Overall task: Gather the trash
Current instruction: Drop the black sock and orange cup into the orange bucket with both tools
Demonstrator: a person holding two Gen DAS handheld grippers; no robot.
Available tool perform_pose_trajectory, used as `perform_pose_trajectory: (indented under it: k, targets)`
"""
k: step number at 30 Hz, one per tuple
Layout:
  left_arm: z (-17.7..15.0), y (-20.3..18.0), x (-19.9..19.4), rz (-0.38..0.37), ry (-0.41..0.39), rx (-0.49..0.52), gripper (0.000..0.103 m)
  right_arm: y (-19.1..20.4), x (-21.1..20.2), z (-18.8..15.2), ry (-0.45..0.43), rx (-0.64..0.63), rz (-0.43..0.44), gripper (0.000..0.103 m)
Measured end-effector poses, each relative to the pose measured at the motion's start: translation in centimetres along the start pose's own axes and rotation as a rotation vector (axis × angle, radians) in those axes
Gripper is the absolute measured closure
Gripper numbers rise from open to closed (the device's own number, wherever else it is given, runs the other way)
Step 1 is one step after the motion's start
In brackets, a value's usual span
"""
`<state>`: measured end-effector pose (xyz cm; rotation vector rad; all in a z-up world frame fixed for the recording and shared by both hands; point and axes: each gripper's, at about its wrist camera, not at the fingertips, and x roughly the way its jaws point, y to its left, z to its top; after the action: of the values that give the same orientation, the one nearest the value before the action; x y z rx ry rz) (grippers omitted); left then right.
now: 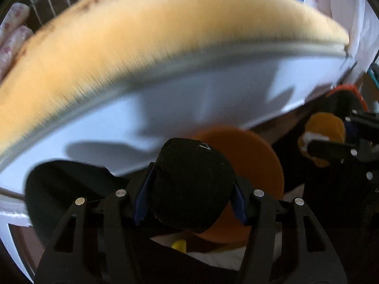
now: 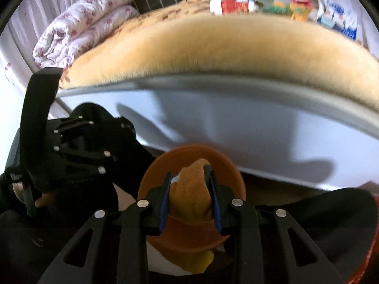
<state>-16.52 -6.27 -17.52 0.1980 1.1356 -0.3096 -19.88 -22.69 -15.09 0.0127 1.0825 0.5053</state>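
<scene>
**Both grippers loaded over the orange bin**

The left gripper (image 1: 190, 196) is clamped on a black wad (image 1: 191, 187), dark and soft-looking, its blue pads pressing each side. The right gripper (image 2: 190, 197) pinches a mustard wad (image 2: 191, 196), with a scrap of white showing at its left edge. Both pieces hang above an orange bin (image 2: 222, 163), round-rimmed, standing on the floor just in front of the white bed side (image 2: 236, 123). In the right wrist view the mustard wad sits directly over the bin's mouth; in the left wrist view the black wad covers the bin's left half, so it looks less centred. Something yellow (image 1: 178, 246) shows low down beneath the black wad, perhaps already in the bin; I cannot tell.

Risks, as I judge them:

- The two grippers are close together, the left one just left of the bin in the right wrist view. Lowering both at once could knock them together.
- The bin mouth looks narrow against the black wad. Released off-centre, it could catch the rim and drop to the floor.
- The soft mustard wad may cling to a pad on release.
- The bin looks light; a bump on the rim might tip it.
- Both views are blurred, so exact alignment is uncertain.
</scene>
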Motion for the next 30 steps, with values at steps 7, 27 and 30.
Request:
perform_pose_trajectory:
  k: [7, 27, 30]
  targets:
    - [-0.7, -0.6, 4.0, -0.038, 0.133, 0.028, 0.044, -1.0, 3.4, -1.2, 0.093, 0.045, 0.032, 0.064]
    - [0.8, 0.1, 1.2, -0.002, 0.061, 0.058, 0.025, -4.9, -5.4, 2.5, -0.137, 0.095, -0.076, 0.036]
    - [2.7, -0.1, -1.5, -0.01, -0.035, 0.062, 0.023, -7.1, -9.5, 5.4, -0.258, 0.106, -0.17, 0.028]
